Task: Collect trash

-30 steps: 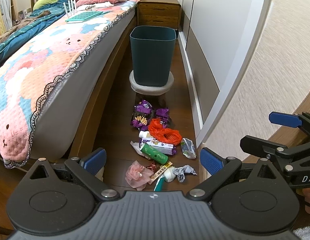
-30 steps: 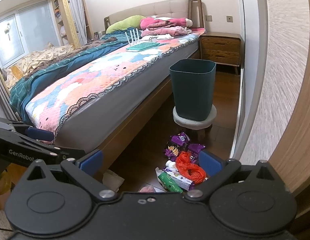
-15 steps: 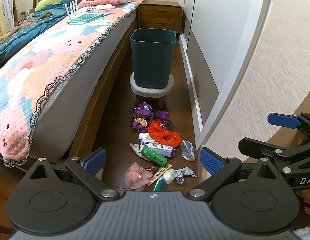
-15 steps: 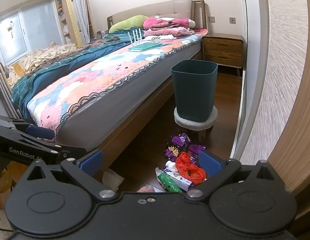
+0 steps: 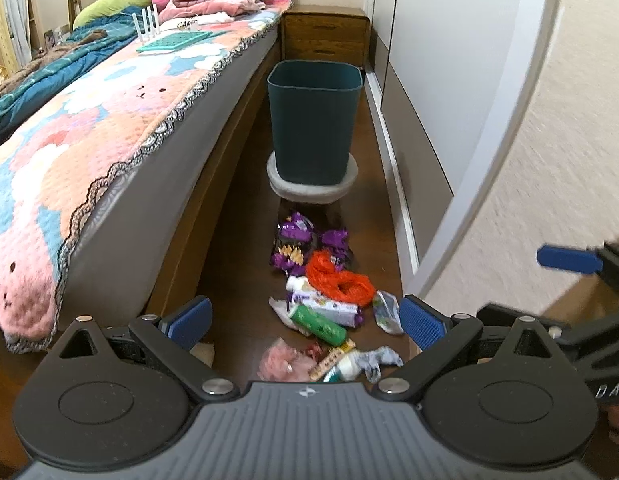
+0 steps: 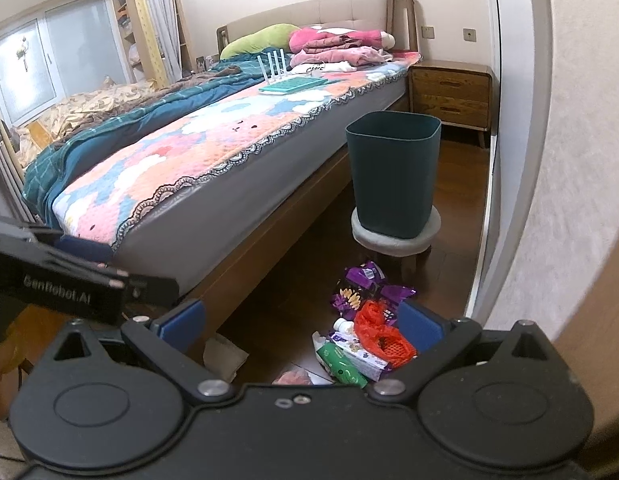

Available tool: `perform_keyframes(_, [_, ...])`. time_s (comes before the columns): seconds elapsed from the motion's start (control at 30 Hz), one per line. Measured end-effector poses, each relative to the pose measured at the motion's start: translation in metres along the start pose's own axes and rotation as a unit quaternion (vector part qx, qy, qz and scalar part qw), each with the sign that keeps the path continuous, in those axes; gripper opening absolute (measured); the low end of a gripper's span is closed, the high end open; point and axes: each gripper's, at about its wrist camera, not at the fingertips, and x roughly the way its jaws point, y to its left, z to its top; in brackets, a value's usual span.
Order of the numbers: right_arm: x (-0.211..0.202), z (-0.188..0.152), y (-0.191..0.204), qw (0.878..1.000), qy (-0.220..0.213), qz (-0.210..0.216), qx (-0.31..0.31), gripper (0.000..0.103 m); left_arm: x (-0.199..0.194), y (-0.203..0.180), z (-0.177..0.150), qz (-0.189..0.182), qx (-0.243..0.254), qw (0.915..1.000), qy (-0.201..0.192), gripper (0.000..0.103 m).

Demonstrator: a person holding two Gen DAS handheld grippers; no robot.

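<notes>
Dark green bins [image 5: 314, 120]: 1
Round stools [image 5: 312, 188]: 1
Purple snack wrappers [image 5: 293, 244]: 2
Orange mesh bags [image 5: 341, 282]: 1
Green bottles [image 5: 318, 323]: 1
Pink crumpled bags [image 5: 283, 364]: 1
Wooden nightstands [image 5: 325, 34]: 1
Beds [image 5: 109, 120]: 1

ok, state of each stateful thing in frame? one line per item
left gripper: open, empty
right gripper: open, empty
trash bin: upright on the round stool, lidless; contents not visible
trash pile: loose on the floor, uncollected
green bottle: lying on its side
nightstand: drawers shut
</notes>
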Motion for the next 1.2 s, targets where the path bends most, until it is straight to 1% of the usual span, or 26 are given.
perform_keyframes(0.1, [0.024,-0.007,-0.005,1.0,0.0,-0.004,0.01,0.103,0.024,0.011,0.007,0.001,-0.002,1.0,-0.008,0.101])
perform_keyframes(0.17, [0.043,-0.014,-0.01,1.0,-0.003,-0.022,0.022,0.103,0.042,0.02,0.012,0.003,-0.011,0.9999,-0.011,0.101])
perform_keyframes(0.2, [0.051,-0.016,-0.013,0.999,-0.003,-0.023,0.03,0.103,0.053,0.025,0.014,0.002,-0.016,0.9998,-0.008,0.101])
perform_keyframes(0.27, [0.069,-0.022,-0.022,0.998,0.004,-0.031,0.054,0.103,0.071,0.033,0.019,-0.006,-0.022,0.9997,-0.007,0.101])
perform_keyframes(0.33, [0.088,-0.028,-0.029,0.997,0.013,-0.027,0.071,0.103,0.089,0.04,0.022,-0.005,-0.02,0.9998,-0.007,0.101])
perform_keyframes(0.43, [0.113,-0.039,-0.032,0.997,0.023,-0.026,0.072,0.103,0.114,0.048,0.026,-0.005,-0.003,0.9998,-0.018,0.101])
perform_keyframes(0.47, [0.119,-0.042,-0.032,0.996,0.029,-0.033,0.071,0.103,0.124,0.052,0.027,-0.007,0.0,0.9998,-0.019,0.101])
perform_keyframes(0.53, [0.133,-0.048,-0.033,0.996,0.032,-0.032,0.071,0.103,0.143,0.059,0.029,-0.017,0.004,0.9997,-0.017,0.101])
perform_keyframes(0.57, [0.141,-0.05,-0.034,0.996,0.036,-0.039,0.07,0.103,0.153,0.062,0.03,-0.019,0.007,0.9997,-0.014,0.101])
perform_keyframes(0.63, [0.155,-0.052,-0.034,0.997,0.035,-0.035,0.066,0.103,0.173,0.068,0.03,-0.026,0.023,0.9993,-0.015,0.101])
perform_keyframes(0.67, [0.162,-0.053,-0.035,0.996,0.036,-0.042,0.064,0.103,0.183,0.07,0.03,-0.025,0.032,0.9991,-0.013,0.101])
perform_keyframes(0.7, [0.171,-0.053,-0.037,0.996,0.036,-0.045,0.063,0.102,0.196,0.073,0.028,-0.031,0.039,0.9987,-0.011,0.101])
perform_keyframes(0.73, [0.178,-0.053,-0.039,0.997,0.035,-0.038,0.061,0.102,0.205,0.076,0.026,-0.04,0.044,0.9982,-0.008,0.101])
perform_keyframes(0.8, [0.197,-0.056,-0.043,0.996,0.039,-0.048,0.058,0.102,0.231,0.08,0.019,-0.05,0.05,0.9975,0.005,0.101])
perform_keyframes(0.83, [0.205,-0.057,-0.046,0.997,0.041,-0.044,0.056,0.101,0.244,0.081,0.015,-0.054,0.051,0.9971,0.013,0.101])
perform_keyframes(0.93, [0.235,-0.07,-0.053,0.995,0.064,-0.051,0.052,0.098,0.284,0.082,-0.004,-0.059,0.059,0.9953,0.05,0.101])
perform_keyframes(0.97, [0.244,-0.077,-0.055,0.995,0.076,-0.047,0.052,0.097,0.295,0.083,-0.011,-0.061,0.062,0.9943,0.062,0.101])
perform_keyframes(1.0, [0.255,-0.085,-0.056,0.993,0.091,-0.052,0.054,0.096,0.309,0.082,-0.02,-0.065,0.068,0.9927,0.076,0.101])
perform_keyframes(1.07, [0.271,-0.102,-0.056,0.99,0.118,-0.051,0.062,0.096,0.333,0.079,-0.039,-0.062,0.086,0.9893,0.1,0.101])
perform_keyframes(1.17, [0.298,-0.135,-0.049,0.982,0.167,-0.052,0.07,0.095,0.373,0.077,-0.069,-0.068,0.103,0.9807,0.152,0.101])
perform_keyframes(1.2, [0.307,-0.146,-0.045,0.978,0.186,-0.052,0.074,0.093,0.386,0.078,-0.079,-0.074,0.104,0.977,0.171,0.101])
